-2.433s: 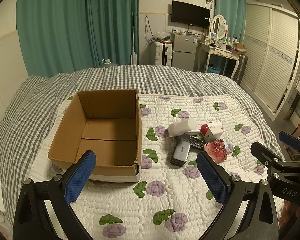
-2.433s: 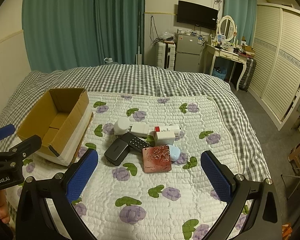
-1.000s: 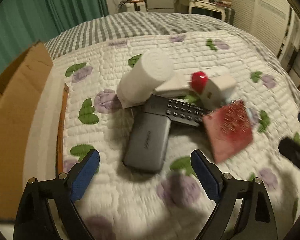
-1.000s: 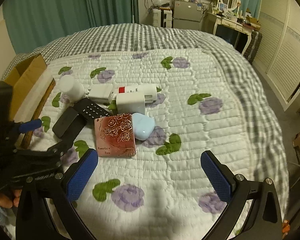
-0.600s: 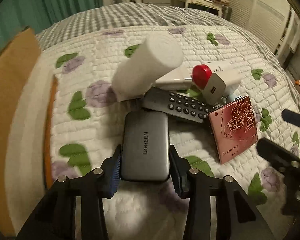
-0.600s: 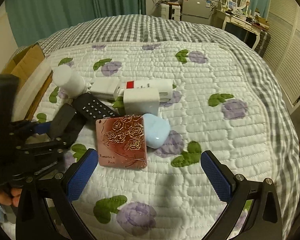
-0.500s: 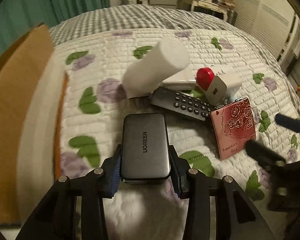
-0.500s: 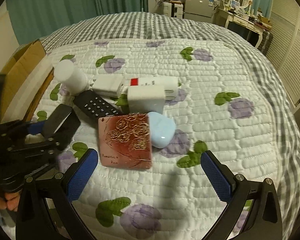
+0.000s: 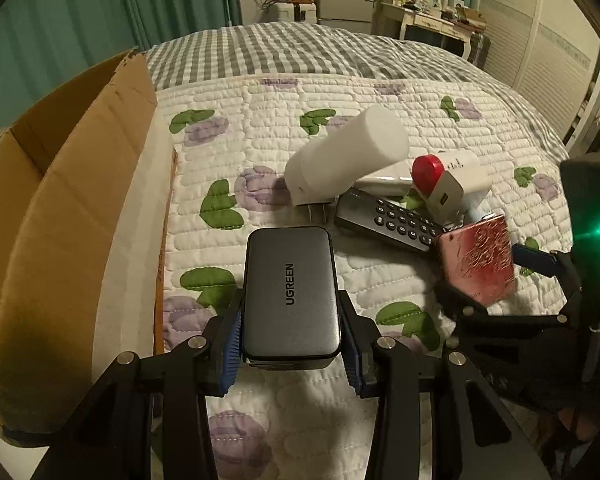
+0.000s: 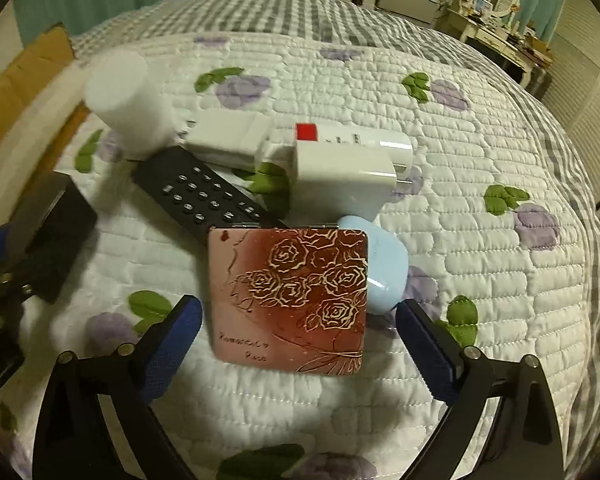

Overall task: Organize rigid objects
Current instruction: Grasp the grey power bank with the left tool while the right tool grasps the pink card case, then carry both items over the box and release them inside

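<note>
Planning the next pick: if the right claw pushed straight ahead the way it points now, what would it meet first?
Most likely the pink rose-embossed case: it lies flat on the quilt between the open fingers of the right claw. The light blue case sits beside it, near the right finger; depth is uncertain.

- We see a bed w/ white floral quilt [image 10: 480,152] over grey check cover [image 9: 300,50].
- Cardboard box [image 9: 60,200] sits at its left.
- On quilt, clustered: white cylinder [image 9: 346,160], black remote [image 10: 204,196], white chargers [image 10: 340,176], pink rose-pattern case [image 10: 292,296], light-blue case [image 10: 384,268].
</note>
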The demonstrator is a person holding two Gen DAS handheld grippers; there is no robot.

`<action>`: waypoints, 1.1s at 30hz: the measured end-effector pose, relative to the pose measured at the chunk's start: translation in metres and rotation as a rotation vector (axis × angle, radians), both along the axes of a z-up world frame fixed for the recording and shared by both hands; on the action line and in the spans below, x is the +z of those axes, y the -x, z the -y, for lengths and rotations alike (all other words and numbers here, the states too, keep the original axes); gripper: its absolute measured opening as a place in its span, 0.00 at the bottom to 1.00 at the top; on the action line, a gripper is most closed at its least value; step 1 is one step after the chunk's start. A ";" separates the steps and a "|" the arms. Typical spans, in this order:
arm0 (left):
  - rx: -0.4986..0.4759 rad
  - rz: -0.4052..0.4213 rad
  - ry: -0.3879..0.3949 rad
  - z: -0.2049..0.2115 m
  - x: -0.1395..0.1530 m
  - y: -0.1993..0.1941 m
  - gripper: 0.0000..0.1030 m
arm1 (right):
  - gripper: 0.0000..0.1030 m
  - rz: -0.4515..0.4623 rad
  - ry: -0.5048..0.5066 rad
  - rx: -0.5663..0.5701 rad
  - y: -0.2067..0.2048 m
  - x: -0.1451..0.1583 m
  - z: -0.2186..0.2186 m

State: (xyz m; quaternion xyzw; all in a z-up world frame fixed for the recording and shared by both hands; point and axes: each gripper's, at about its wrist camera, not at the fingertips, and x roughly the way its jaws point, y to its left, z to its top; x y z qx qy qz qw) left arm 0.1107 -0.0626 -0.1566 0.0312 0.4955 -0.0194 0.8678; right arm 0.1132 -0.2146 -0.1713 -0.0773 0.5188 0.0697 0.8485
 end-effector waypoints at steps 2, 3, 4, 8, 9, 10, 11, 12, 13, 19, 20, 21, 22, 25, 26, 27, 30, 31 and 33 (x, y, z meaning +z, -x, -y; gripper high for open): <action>-0.002 -0.011 0.011 0.000 -0.001 0.001 0.41 | 0.80 0.004 0.030 -0.022 0.001 -0.001 0.000; -0.003 -0.012 0.012 0.000 -0.001 0.002 0.41 | 0.75 0.008 0.034 -0.030 0.001 0.000 0.001; -0.006 -0.014 0.011 0.000 0.000 0.004 0.41 | 0.70 0.013 0.029 -0.047 0.002 0.002 0.005; -0.018 -0.015 0.030 0.002 0.008 0.009 0.41 | 0.69 0.000 -0.067 -0.068 0.007 0.010 0.019; -0.022 -0.009 0.034 0.003 0.012 0.011 0.41 | 0.69 0.008 -0.067 -0.064 0.011 0.014 0.019; -0.026 -0.001 0.037 0.003 0.017 0.014 0.41 | 0.69 0.015 -0.073 -0.053 0.016 0.019 0.019; -0.028 0.006 0.041 0.004 0.021 0.016 0.41 | 0.69 0.020 -0.080 -0.049 0.020 0.024 0.019; -0.029 0.014 0.047 0.004 0.027 0.019 0.41 | 0.69 0.030 -0.090 -0.046 0.024 0.032 0.020; -0.030 0.022 0.055 0.004 0.034 0.022 0.41 | 0.69 0.036 -0.093 -0.044 0.027 0.038 0.019; -0.026 0.098 0.090 -0.001 0.085 0.039 0.41 | 0.69 0.103 -0.098 -0.026 0.050 0.088 0.018; -0.027 0.116 0.099 -0.003 0.096 0.042 0.41 | 0.69 0.116 -0.099 -0.024 0.054 0.098 0.017; -0.027 0.135 0.106 -0.007 0.108 0.044 0.41 | 0.69 0.130 -0.100 -0.020 0.056 0.108 0.016; -0.025 0.152 0.107 -0.010 0.116 0.046 0.41 | 0.69 0.149 -0.101 -0.016 0.060 0.122 0.015; -0.023 0.203 0.104 -0.023 0.150 0.049 0.41 | 0.69 0.196 -0.112 0.006 0.068 0.155 0.008; -0.025 0.212 0.107 -0.029 0.158 0.050 0.41 | 0.69 0.217 -0.116 0.019 0.069 0.168 0.003; -0.023 0.227 0.109 -0.036 0.168 0.050 0.41 | 0.69 0.230 -0.119 0.035 0.068 0.178 -0.002; 0.000 0.274 0.083 -0.060 0.191 0.048 0.41 | 0.69 0.271 -0.139 0.104 0.064 0.210 -0.025; 0.008 0.279 0.075 -0.068 0.195 0.047 0.41 | 0.69 0.286 -0.147 0.137 0.061 0.222 -0.036; 0.034 0.282 0.058 -0.088 0.198 0.043 0.41 | 0.69 0.304 -0.157 0.182 0.056 0.236 -0.054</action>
